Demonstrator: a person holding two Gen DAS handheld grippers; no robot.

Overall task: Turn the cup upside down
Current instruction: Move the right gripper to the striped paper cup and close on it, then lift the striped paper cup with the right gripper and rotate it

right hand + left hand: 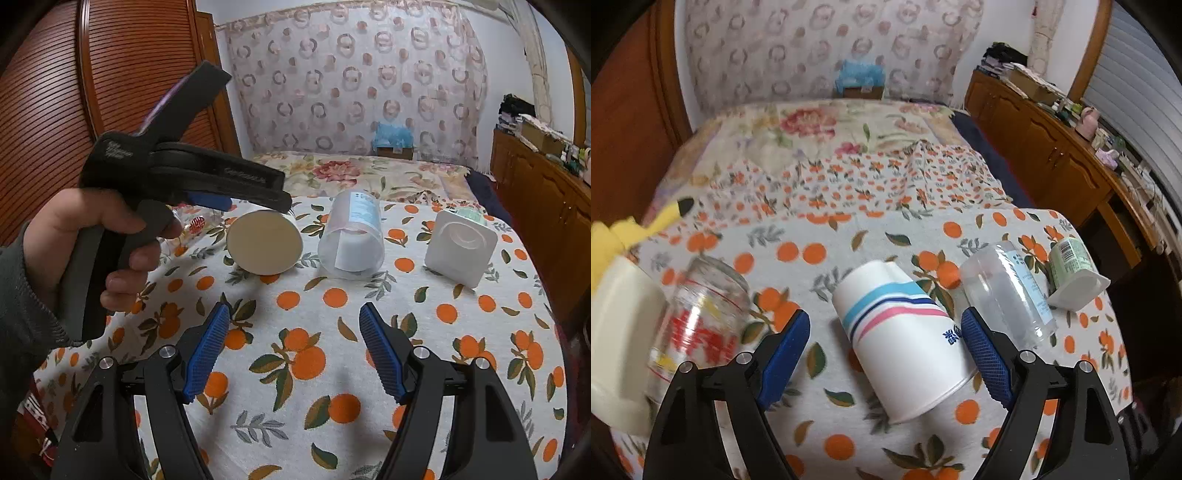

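Note:
A white paper cup (pixel 901 336) with blue and pink stripes lies on its side on the orange-print cloth, its mouth toward me. My left gripper (pixel 882 332) is open, its blue pads on either side of the cup and apart from it. In the right wrist view the cup's mouth (pixel 264 242) faces the camera, and the left gripper (pixel 207 177) hovers just above it in a hand. My right gripper (pixel 293 321) is open and empty, above bare cloth in front of the cups.
A printed glass jar (pixel 698 321) and a cream container (pixel 617 343) lie to the left. A clear plastic cup (pixel 1012 291) (pixel 352 236) and a small green-labelled pot (pixel 1071 269) (pixel 460 247) lie to the right. The table edge (pixel 1115 295) drops off on the right.

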